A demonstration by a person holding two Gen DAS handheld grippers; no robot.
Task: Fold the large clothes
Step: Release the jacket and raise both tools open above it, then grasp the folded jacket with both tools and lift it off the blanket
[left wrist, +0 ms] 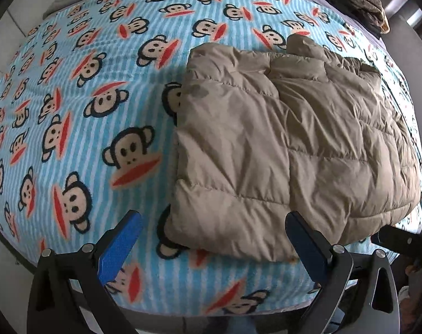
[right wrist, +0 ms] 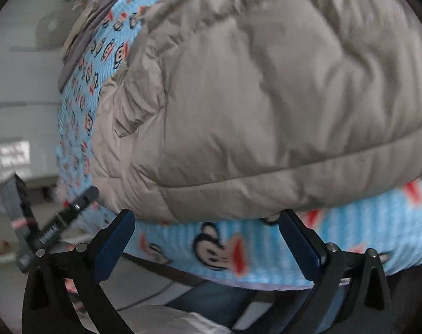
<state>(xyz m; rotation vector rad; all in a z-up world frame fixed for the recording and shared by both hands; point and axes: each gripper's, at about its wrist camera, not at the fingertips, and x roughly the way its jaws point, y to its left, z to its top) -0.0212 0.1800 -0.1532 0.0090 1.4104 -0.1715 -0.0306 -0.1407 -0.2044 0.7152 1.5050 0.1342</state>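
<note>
Jacket (left wrist: 288, 144): it is lying folded into a puffy tan block on the right part of the blanket (left wrist: 80, 128), its near edge close to the bed's front edge.
Left gripper (left wrist: 211, 239): I am holding it released, jaws spread wide with nothing between the pads; its right finger is showing over the jacket's near corner, and I cannot tell whether it is touching.
Right gripper (right wrist: 208, 236): I am holding it released too, jaws as wide as they go and empty, hovering just below the jacket's (right wrist: 266, 97) rounded near hem.
Left view only: it is giving me the whole folded shape from above, most of the monkey-print blanket, and a brown and cream bundle (left wrist: 355, 2) lying at the far right corner.
Right view only: it is showing the hem close up and blurred, the blanket's (right wrist: 266, 247) front edge hanging over, my jeans (right wrist: 211, 295) below it, and the other gripper (right wrist: 68, 222) poking in from the left.
</note>
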